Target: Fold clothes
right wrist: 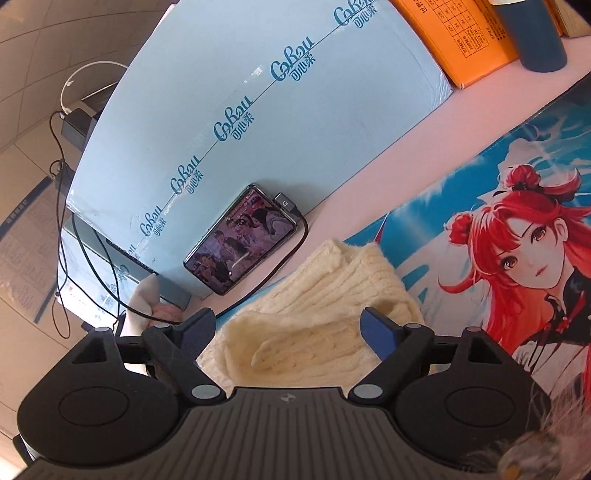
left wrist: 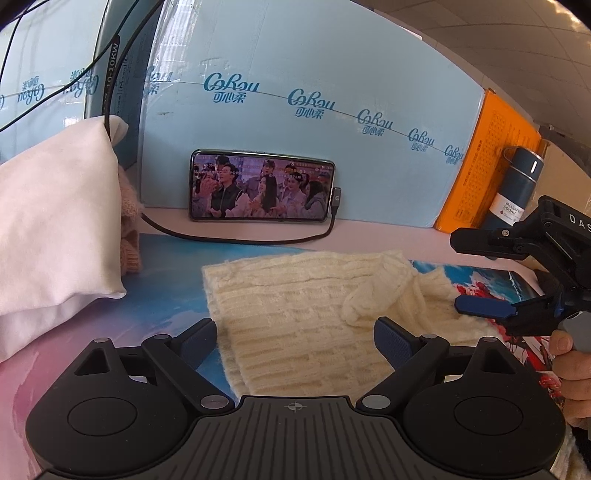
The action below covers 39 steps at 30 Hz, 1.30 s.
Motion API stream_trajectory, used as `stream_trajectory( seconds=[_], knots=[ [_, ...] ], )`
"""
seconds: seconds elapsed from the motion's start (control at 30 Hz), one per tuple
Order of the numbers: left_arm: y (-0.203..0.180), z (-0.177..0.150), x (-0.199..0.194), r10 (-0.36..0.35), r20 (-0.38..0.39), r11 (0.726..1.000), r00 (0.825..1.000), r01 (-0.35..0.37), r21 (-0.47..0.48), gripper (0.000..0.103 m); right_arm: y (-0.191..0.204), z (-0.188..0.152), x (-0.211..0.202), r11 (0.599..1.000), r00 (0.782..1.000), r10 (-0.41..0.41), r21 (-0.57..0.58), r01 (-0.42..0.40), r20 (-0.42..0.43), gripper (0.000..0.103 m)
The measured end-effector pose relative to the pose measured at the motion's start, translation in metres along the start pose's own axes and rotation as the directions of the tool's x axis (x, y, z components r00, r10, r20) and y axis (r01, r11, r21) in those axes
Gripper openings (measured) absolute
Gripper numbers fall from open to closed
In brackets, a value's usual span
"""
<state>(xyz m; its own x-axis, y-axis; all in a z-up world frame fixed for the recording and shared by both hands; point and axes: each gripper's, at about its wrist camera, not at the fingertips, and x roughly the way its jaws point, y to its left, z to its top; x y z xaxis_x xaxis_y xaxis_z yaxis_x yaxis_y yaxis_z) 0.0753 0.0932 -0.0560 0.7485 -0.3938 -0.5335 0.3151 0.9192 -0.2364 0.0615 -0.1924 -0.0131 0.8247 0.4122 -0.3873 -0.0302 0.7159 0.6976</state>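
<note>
Cream knit sweater (left wrist: 295, 306) folded on desk mat (right wrist: 461, 206), mid-surface; left gripper (left wrist: 295, 338) and right gripper (right wrist: 288, 328) apart, empty, above it.

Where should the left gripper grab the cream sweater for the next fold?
Probably the near-left corner of the cream sweater, approached from the left. That edge lies flat and free on the mat, right ahead of the open left gripper; the bunched sleeve sits toward the right.

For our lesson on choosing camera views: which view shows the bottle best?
The left wrist view: the dark blue bottle stands whole beside the orange box, label readable. The right wrist view shows only its lower body, cut by the top edge.
</note>
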Motion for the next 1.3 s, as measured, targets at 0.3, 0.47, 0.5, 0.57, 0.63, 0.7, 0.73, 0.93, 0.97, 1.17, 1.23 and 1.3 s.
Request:
stream_trajectory(
  seconds=[0.3,0.47,0.5,0.57,0.63,0.7,0.73,0.93,0.97,1.17,1.23,1.3],
  knots=[
    [0.005,0.0,-0.014,-0.015,0.072,1.0,0.997,0.016,-0.017,0.094,0.024,-0.01,-0.069,0.98,0.985,0.127,-0.165,-0.107,0.117,0.098],
    [0.006,0.001,-0.026,-0.013,0.129,1.0,0.992,0.015,-0.017,0.094,0.024,-0.046,-0.111,0.953,0.973,0.096,-0.303,-0.029,0.209,0.103],
    [0.006,0.001,-0.031,-0.017,0.152,1.0,0.988,0.02,-0.016,0.094,0.023,-0.053,-0.119,0.945,0.971,0.093,-0.325,-0.017,0.22,0.103],
    [0.008,0.002,-0.043,-0.033,0.214,0.999,0.976,0.035,-0.01,0.094,0.02,-0.065,-0.136,0.933,0.966,0.089,-0.359,0.005,0.243,0.103],
    [0.01,0.002,-0.059,-0.05,0.289,0.999,0.956,0.052,0.0,0.094,0.013,-0.078,-0.154,0.925,0.961,0.085,-0.38,0.023,0.265,0.103],
    [0.008,-0.003,-0.078,-0.042,0.344,0.999,0.938,0.036,0.024,0.094,0.005,-0.09,-0.171,0.916,0.958,0.075,-0.399,0.043,0.276,0.103],
    [0.004,-0.007,-0.089,-0.027,0.364,0.999,0.931,0.013,0.04,0.096,0.001,-0.096,-0.181,0.906,0.959,0.068,-0.42,0.057,0.276,0.103],
    [-0.028,-0.048,-0.144,0.044,0.426,0.972,0.903,-0.136,0.189,0.102,-0.01,-0.134,-0.21,0.808,0.981,-0.015,-0.576,0.126,0.193,0.103],
    [-0.035,-0.058,-0.154,0.038,0.443,0.961,0.896,-0.155,0.231,0.102,-0.01,-0.141,-0.212,0.794,0.986,-0.014,-0.598,0.113,0.167,0.103],
    [-0.055,-0.113,-0.204,0.017,0.558,0.897,0.83,-0.259,0.357,0.103,-0.002,-0.176,-0.217,0.7,0.999,0.004,-0.714,0.036,0.054,0.103],
    [-0.061,-0.122,-0.212,0.017,0.532,0.876,0.847,-0.268,0.4,0.103,0.003,-0.184,-0.215,0.664,1.0,-0.002,-0.747,0.015,0.019,0.103],
    [-0.068,-0.129,-0.215,0.006,0.49,0.849,0.872,-0.263,0.458,0.103,0.005,-0.19,-0.212,0.64,1.0,-0.011,-0.769,0.007,-0.001,0.103]
  ],
)
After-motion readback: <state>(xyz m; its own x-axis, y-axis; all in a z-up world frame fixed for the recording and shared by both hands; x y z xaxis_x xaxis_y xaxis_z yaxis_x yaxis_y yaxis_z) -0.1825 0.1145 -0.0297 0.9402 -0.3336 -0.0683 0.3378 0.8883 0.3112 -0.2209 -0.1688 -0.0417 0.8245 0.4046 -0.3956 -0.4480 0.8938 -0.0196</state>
